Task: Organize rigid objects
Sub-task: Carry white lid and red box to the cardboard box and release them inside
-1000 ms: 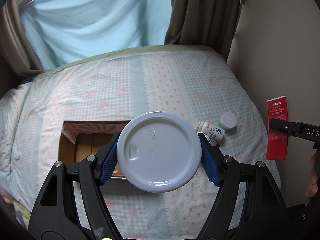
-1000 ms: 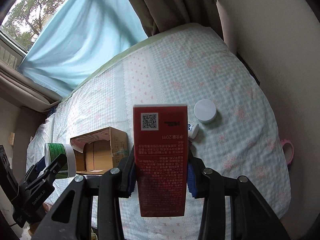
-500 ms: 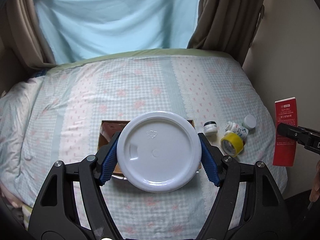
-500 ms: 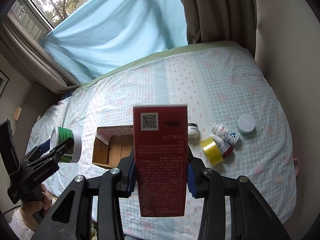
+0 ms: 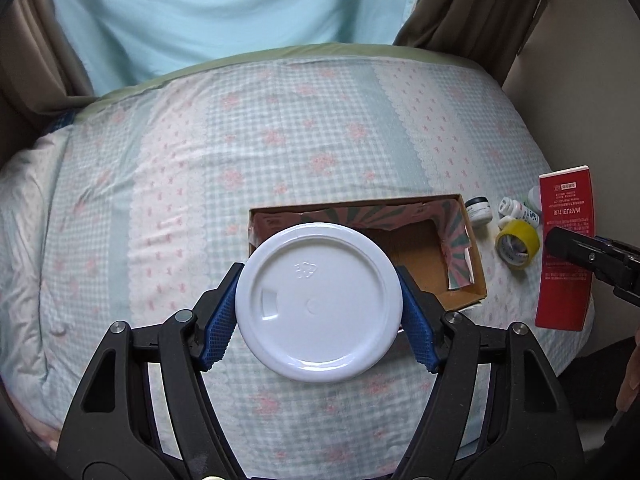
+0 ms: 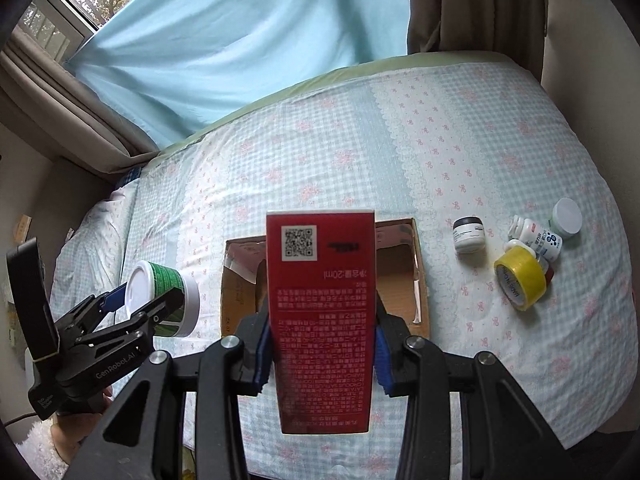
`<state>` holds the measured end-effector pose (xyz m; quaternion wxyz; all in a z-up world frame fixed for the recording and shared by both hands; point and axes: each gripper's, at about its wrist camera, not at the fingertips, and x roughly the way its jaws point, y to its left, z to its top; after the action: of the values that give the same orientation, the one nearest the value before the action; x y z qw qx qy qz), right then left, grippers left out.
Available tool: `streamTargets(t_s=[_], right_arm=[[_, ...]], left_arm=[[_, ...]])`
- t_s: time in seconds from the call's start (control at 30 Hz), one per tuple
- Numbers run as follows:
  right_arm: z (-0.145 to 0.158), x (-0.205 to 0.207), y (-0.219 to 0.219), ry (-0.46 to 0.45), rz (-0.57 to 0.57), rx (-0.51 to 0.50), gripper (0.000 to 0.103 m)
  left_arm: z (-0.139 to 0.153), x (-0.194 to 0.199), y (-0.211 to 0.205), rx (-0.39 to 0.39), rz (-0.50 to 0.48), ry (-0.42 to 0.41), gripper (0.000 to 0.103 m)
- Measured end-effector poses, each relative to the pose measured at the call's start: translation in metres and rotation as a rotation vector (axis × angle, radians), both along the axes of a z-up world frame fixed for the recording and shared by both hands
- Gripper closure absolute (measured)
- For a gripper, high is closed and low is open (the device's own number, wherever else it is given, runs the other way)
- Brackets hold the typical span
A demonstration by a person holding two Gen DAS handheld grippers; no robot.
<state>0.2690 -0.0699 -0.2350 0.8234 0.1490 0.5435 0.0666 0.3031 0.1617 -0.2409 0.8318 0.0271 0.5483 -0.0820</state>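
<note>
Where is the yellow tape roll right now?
The yellow tape roll lies on the bedspread, right of the open cardboard box in both views, against the white pill bottle.

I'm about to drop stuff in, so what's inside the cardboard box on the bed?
The cardboard box shows only bare brown floor and pink-and-green patterned flaps folded inward. Its left part is hidden behind the white-lidded jar, and in the right wrist view the red carton covers its middle.

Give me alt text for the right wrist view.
The right gripper grips a red carton above an open cardboard box on a checked bedspread. Left, the other gripper holds a green tub; jars and yellow tape lie right.
</note>
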Motion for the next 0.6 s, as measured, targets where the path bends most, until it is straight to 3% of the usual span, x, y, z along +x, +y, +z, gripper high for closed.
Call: streamTargets(t_s=[0.27,0.43,0.6], right_arm=[[-0.06,0.034,0.045,0.079,0.08,-0.049,0.065],[-0.104,0.052,0.052,0.139,0.082,-0.065,0.065],[-0.154,0.069,0.057,0.209,0.183,-0.141,0.065]], left_arm=[[-0.066,0.039,0.004,-0.011,0.039,0.133,0.034],[-0.114,0.062,-0.002,0.011,0.014,0.228,0.034],[-0.165,0.081,-0.009,0.023,0.039,0.333,0.034]])
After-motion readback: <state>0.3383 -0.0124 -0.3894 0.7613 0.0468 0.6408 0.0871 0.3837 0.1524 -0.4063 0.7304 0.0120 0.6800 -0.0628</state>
